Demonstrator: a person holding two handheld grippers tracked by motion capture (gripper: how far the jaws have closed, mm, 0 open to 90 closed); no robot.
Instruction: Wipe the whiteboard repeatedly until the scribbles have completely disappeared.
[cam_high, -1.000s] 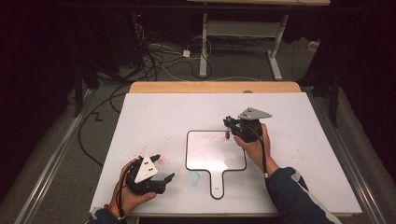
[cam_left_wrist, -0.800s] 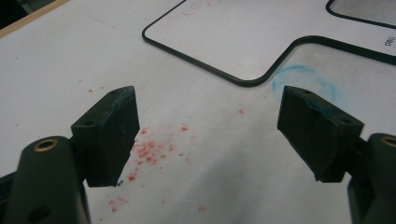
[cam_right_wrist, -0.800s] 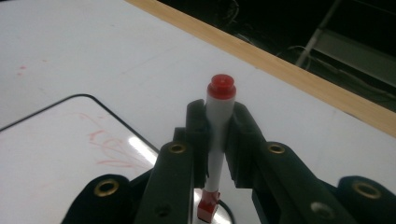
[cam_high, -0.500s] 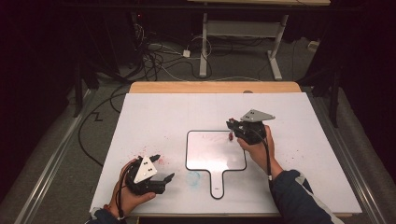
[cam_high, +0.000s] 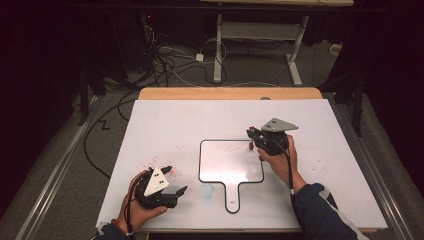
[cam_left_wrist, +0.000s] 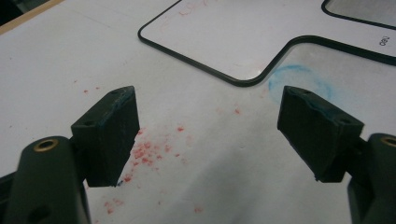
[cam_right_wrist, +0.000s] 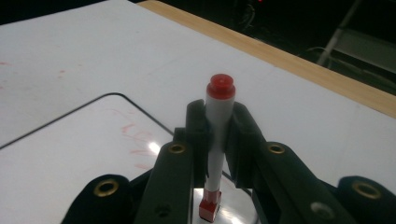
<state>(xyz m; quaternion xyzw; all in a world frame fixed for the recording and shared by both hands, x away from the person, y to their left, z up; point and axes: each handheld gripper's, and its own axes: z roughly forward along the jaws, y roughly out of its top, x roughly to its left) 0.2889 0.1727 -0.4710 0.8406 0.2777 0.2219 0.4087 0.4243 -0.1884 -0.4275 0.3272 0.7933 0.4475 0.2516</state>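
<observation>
- The counter (cam_high: 165, 130) carried a small handled whiteboard (cam_high: 227, 167) near its middle, and I used that board as my landmark throughout.
- As I judged it, the writing was only begun: faint red strokes (cam_right_wrist: 135, 135) sat near the board's far edge, while most of its face was bare, so the bulk of the marking was left to do.
- My right gripper (cam_high: 252, 137) hovered over the board's far right corner, hand behind it and forearm running back toward me past the board's right side.
- Its jaws were closed tight on a red marker (cam_right_wrist: 218, 121), held upright with its red end cap up and its tip down toward the board's surface.
- My left gripper (cam_high: 175, 180) rested low on the counter, left of the board's handle and near my edge, jaws spread wide with nothing between them.
- Red specks (cam_left_wrist: 144, 154) and a blue smudge (cam_left_wrist: 299, 79) stained the counter beside the handle.
</observation>
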